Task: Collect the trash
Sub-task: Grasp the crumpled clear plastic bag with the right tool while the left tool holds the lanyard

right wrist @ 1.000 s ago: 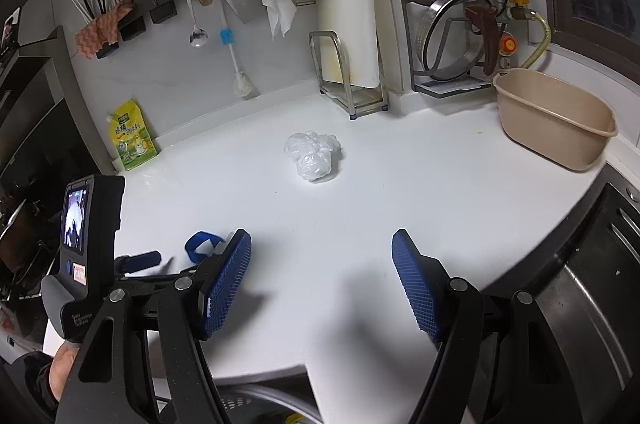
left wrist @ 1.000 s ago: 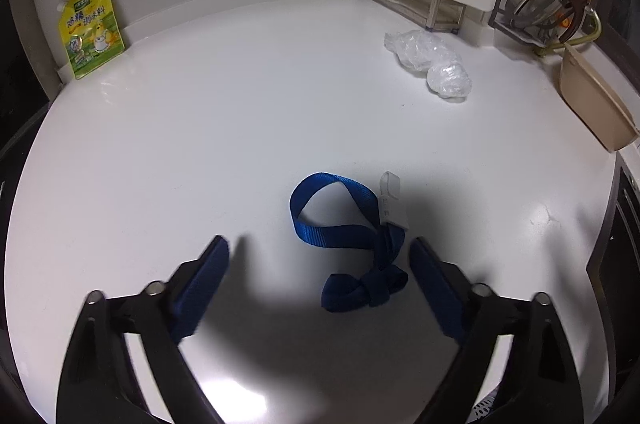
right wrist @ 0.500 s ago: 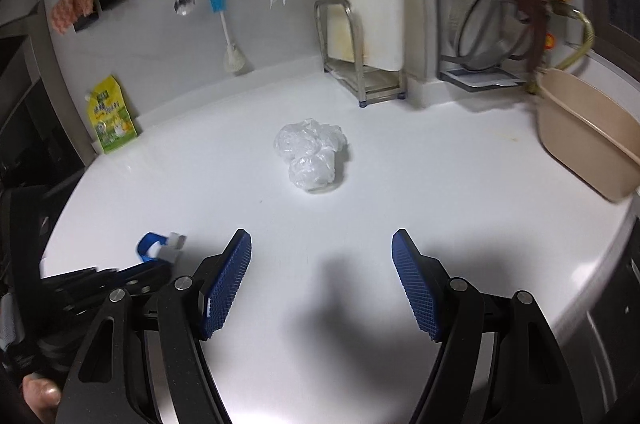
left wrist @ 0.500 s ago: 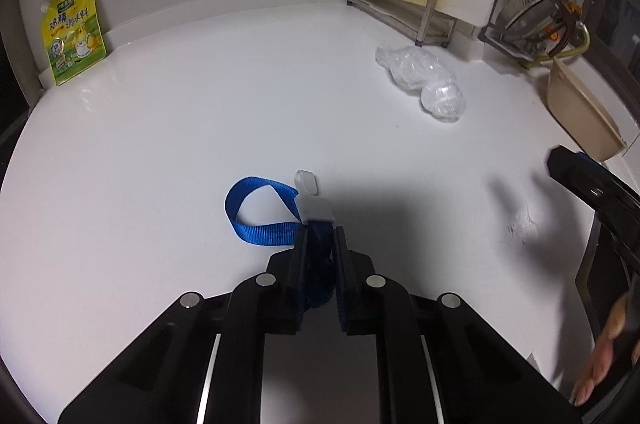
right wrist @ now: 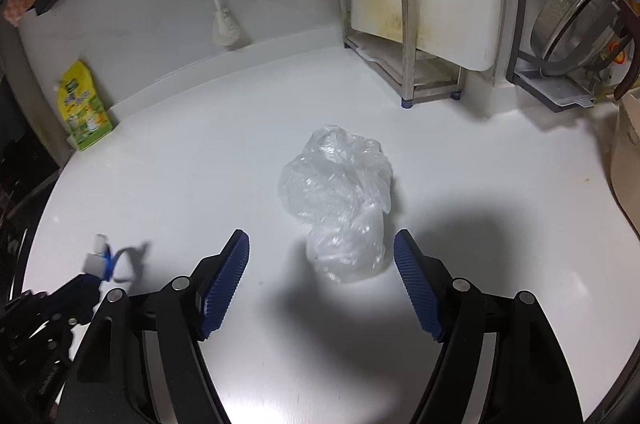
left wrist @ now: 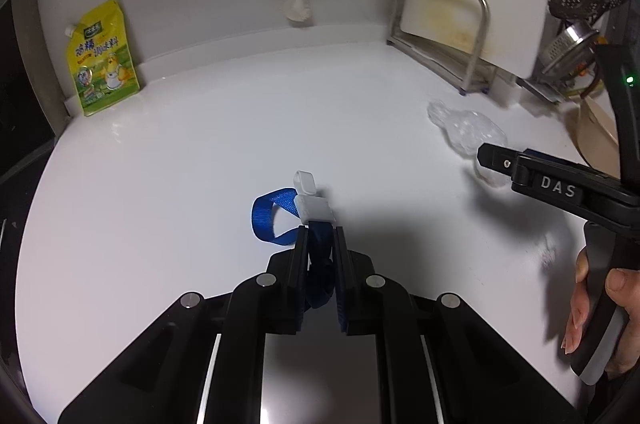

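Left tongs [left wrist: 320, 244] now clamped on blue strap [left wrist: 266, 218], right tongs [right wrist: 322, 254] apart, nearer plastic bag [right wrist: 340, 192].

A strap [left wrist: 276, 216] is sitting clamped between the closed fingers of the left gripper [left wrist: 319, 244], over the near middle of the counter [left wrist: 200, 144]. To its right, a crumpled plastic bag [right wrist: 340, 196] is lying just ahead of the right gripper [right wrist: 320, 264], whose fingers are standing apart on either side of it. A pouch [left wrist: 102, 58] is leaning against the back wall at far left; a rack [right wrist: 400, 36] is standing at back right.
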`<state>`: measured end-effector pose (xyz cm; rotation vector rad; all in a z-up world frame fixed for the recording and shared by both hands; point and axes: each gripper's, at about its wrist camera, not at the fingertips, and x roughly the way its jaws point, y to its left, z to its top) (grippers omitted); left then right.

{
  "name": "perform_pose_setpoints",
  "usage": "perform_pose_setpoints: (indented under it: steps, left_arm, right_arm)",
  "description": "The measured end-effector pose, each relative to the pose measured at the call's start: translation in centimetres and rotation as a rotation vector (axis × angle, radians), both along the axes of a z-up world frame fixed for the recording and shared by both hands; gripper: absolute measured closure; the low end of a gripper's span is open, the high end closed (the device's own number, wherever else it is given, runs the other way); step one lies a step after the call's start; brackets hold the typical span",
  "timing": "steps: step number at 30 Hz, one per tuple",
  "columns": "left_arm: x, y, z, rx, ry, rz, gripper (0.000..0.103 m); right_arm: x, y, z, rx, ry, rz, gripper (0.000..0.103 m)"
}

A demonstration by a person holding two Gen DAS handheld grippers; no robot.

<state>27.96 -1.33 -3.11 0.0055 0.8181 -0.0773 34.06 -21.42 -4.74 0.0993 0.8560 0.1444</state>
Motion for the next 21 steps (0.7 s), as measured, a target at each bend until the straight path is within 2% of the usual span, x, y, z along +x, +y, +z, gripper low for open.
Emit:
perform_pose_setpoints:
  steps: [7,9,10,11,16,21]
  left_arm:
    - [0.5,0.7,0.0,0.001,-0.009,0.012,0.091]
    - [0.5,0.8,0.0,-0.002,-0.007,0.011,0.091]
    - [0.4,0.8,-0.1,-0.002,-0.007,0.01,0.091]
    - [0.4,0.8,0.0,-0.001,-0.007,0.008,0.091]
    - [0.0,0.9,0.4,0.003,-0.02,0.005,0.091]
    - [-1.2,1.2,1.2,0.019,-0.049,0.005,0.091]
  right_arm:
    - [2.6,0.7,-0.9,-0.023,0.04,-0.027,0.032]
    - [2.8,1.2,-0.9,-0.044,0.036,-0.022,0.043]
    - [2.9,1.4,-1.0,-0.05,0.043,-0.014,0.054]
    - [3.0,1.6,-1.1,-0.056,0.05,-0.005,0.06]
    - [2.3,2.2,-0.7,-0.069,0.024,0.02,0.066]
    - [-0.6,2.2,0.8,-0.056,-0.028,0.015,0.067]
